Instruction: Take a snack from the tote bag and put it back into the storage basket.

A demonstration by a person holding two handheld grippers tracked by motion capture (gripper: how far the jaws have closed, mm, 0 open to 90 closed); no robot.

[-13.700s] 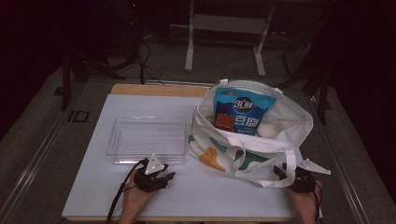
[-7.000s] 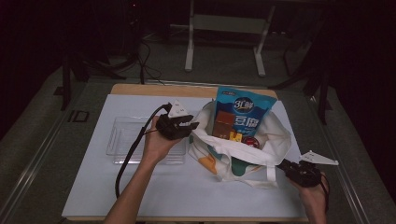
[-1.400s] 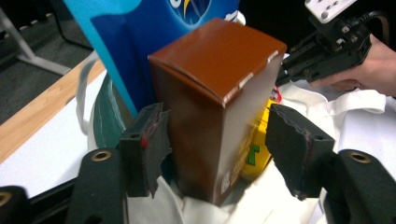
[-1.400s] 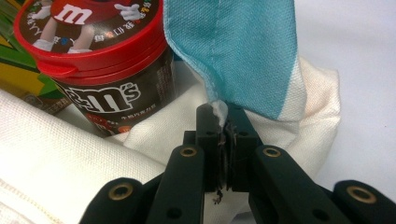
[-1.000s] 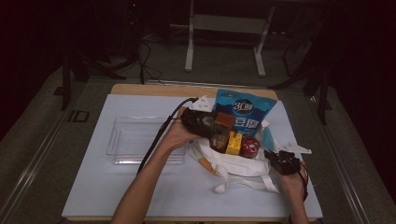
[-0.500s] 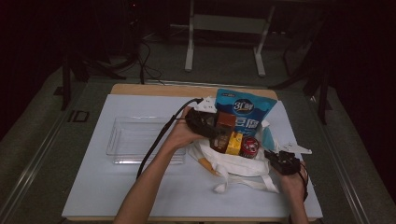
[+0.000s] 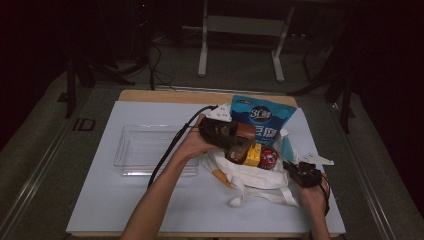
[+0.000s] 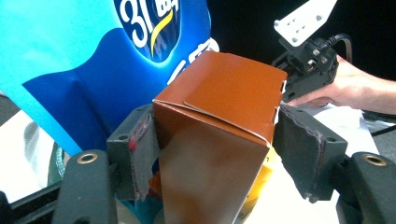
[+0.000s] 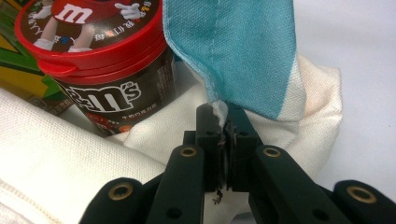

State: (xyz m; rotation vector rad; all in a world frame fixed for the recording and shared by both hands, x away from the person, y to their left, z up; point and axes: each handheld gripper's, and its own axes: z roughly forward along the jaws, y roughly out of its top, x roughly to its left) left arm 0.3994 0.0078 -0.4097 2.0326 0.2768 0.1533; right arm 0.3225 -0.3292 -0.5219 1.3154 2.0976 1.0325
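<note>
The left hand-held gripper (image 8: 212,158) has just been closing its jaws around the brown box (image 8: 219,135). In the left gripper view the box stands between the pads; the left pad (image 8: 140,154) touches its side, while the right pad (image 8: 303,154) appears a sliver apart, so the grasp looks nearly but not fully made. In the high view the box (image 7: 243,136) sits at the mouth of the cloth bag (image 7: 255,175), at about 3 o'clock from the clear tray (image 7: 150,150) on the bench (image 7: 100,210). The right hand-held gripper (image 9: 224,128) is clenched on the bag's edge (image 9: 219,109), beside the candy tub (image 9: 102,60). Judging from this, lifting the box out comes next, once the squeeze finishes.
</note>
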